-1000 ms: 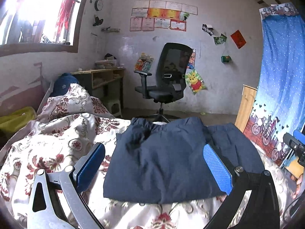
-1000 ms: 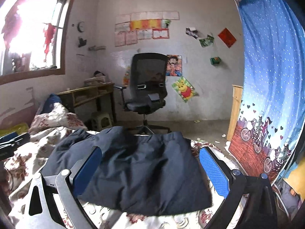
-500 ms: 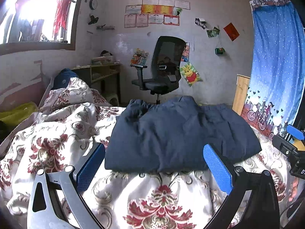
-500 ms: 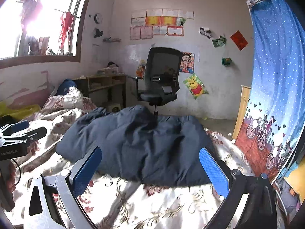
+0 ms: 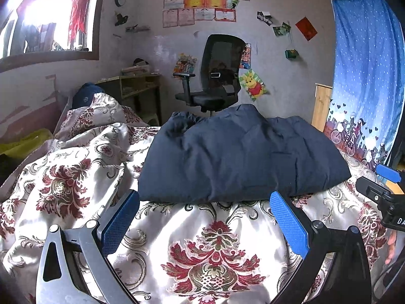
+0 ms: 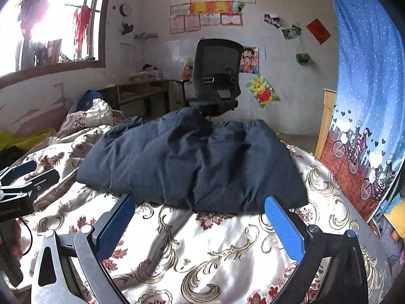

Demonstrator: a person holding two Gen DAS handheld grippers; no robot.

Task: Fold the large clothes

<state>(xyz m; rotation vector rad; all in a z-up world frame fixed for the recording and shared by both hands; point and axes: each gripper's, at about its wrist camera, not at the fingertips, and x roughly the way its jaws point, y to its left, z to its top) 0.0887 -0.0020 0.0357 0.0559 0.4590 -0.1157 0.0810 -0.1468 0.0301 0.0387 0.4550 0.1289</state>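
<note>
A dark navy garment [image 5: 240, 157] lies folded in a thick, rumpled rectangle on the floral bed cover [image 5: 210, 253]. It also shows in the right wrist view [image 6: 192, 162]. My left gripper [image 5: 203, 217] is open and empty, just short of the garment's near edge. My right gripper [image 6: 198, 220] is open and empty, also just short of the near edge. The right gripper shows at the right edge of the left wrist view [image 5: 387, 190]. The left gripper shows at the left edge of the right wrist view [image 6: 22, 185].
A black office chair [image 5: 215, 76] stands behind the bed. A wooden desk [image 5: 136, 88] is at the back left. A blue curtain [image 5: 367, 76] hangs on the right. A floral pillow [image 5: 101, 111] and something yellow [image 5: 22, 144] lie at the left.
Both grippers have drawn back from the garment toward the near side of the bed. The garment now lies beyond the fingertips instead of between them.
</note>
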